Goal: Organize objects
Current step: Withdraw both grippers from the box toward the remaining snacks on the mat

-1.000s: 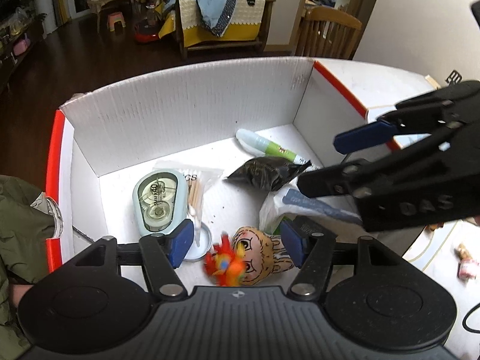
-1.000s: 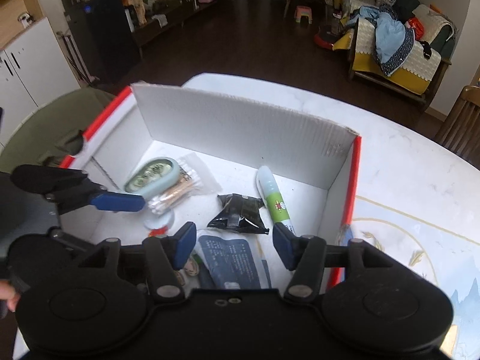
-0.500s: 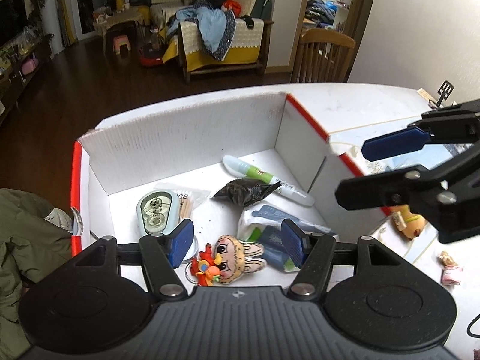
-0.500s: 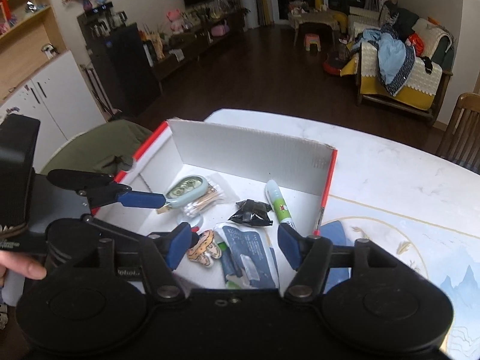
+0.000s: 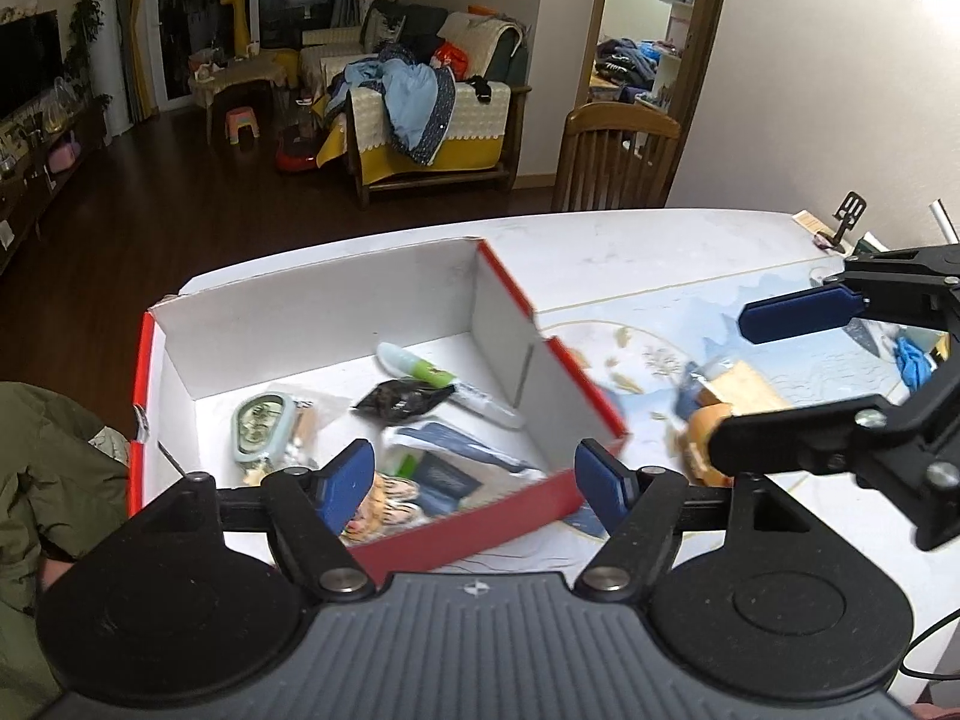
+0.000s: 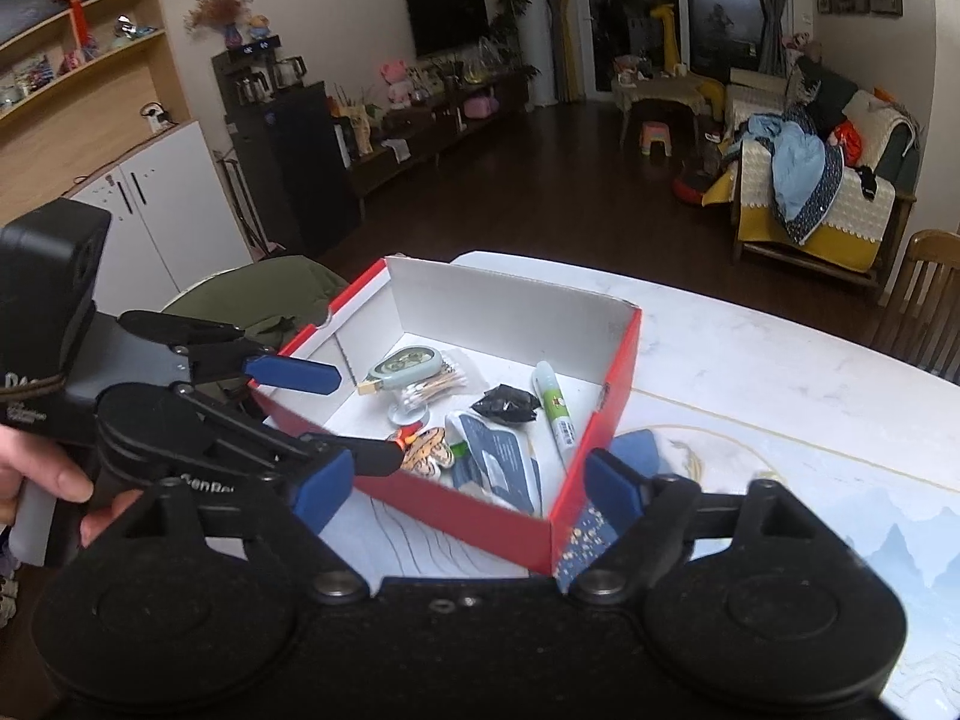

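Box [image 5: 543, 495] of red cardboard w/ white inside sits on the white table [image 5: 630, 252], open top, near the table's edge. Inside it: a pale green oval case [image 5: 261, 426] at the left, lying partly on a clear packet of cotton swabs [image 6: 435, 387]; a white tube w/ green label [image 5: 447, 387] toward the back right; a small black crumpled packet [image 5: 402, 402] touching the tube; a blue-and-white pouch [image 5: 447, 465] in the front right part; a cartoon-face keychain [image 6: 423, 450] (orange bit attached, blurred) just left of the pouch, near the front wall.

Left gripper [image 5: 474, 483] hangs above the box's front wall, pointing down at a slant. Its jaws are opening, blue pads well apart, nothing between them or touching them. A person's hand [image 6: 36, 480] holds its handle, seen in the right wrist view.

Right gripper [image 6: 468, 489] is over the box's near corner, also slanted down. Its jaws are opening too, wide apart & empty; no pad touches the box or its contents.

Outside the box, on the blue-and-white patterned mat [image 5: 810, 360] to the right: an orange-brown item [image 5: 714, 414] (too blurred to name) partly behind the right gripper's lower finger, & a blue scrap [image 5: 912, 360] further right. A dark blue piece w/ gold specks [image 6: 585, 531] lies against the box's right corner. An olive-green garment [image 5: 42, 468] sits just left of the box, off the table edge. A wooden chair [image 5: 615, 162] stands at the far side of the table.
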Action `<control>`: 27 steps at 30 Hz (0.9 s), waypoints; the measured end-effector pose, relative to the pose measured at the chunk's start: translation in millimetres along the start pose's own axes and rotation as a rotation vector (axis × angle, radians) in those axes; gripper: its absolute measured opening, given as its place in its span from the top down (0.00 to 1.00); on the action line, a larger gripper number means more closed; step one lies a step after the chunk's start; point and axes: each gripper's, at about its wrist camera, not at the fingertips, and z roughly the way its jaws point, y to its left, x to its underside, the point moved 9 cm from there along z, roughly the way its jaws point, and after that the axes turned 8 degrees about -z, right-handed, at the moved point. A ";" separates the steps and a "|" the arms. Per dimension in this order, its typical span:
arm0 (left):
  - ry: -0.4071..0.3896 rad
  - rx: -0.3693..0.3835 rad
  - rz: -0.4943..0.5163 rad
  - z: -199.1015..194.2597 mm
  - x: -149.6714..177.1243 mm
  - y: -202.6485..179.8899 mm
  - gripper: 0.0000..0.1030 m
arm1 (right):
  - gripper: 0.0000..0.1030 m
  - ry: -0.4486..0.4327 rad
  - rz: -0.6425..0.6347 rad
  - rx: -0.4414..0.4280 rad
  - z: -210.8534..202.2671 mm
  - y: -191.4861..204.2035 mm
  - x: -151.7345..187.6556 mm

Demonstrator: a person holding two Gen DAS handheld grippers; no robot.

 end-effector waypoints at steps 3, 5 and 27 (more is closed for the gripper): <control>-0.009 0.005 -0.013 -5.5 4.5 -14.9 0.29 | 0.07 -0.008 -0.011 0.006 -19.7 -7.6 10.9; -0.012 0.007 -0.019 -7.9 8.1 -25.2 0.24 | 0.05 -0.011 -0.018 0.018 -32.6 -16.0 19.8; 0.059 0.120 0.106 39.6 81.2 -186.4 0.02 | 0.02 0.147 0.191 0.166 -74.4 -134.2 172.9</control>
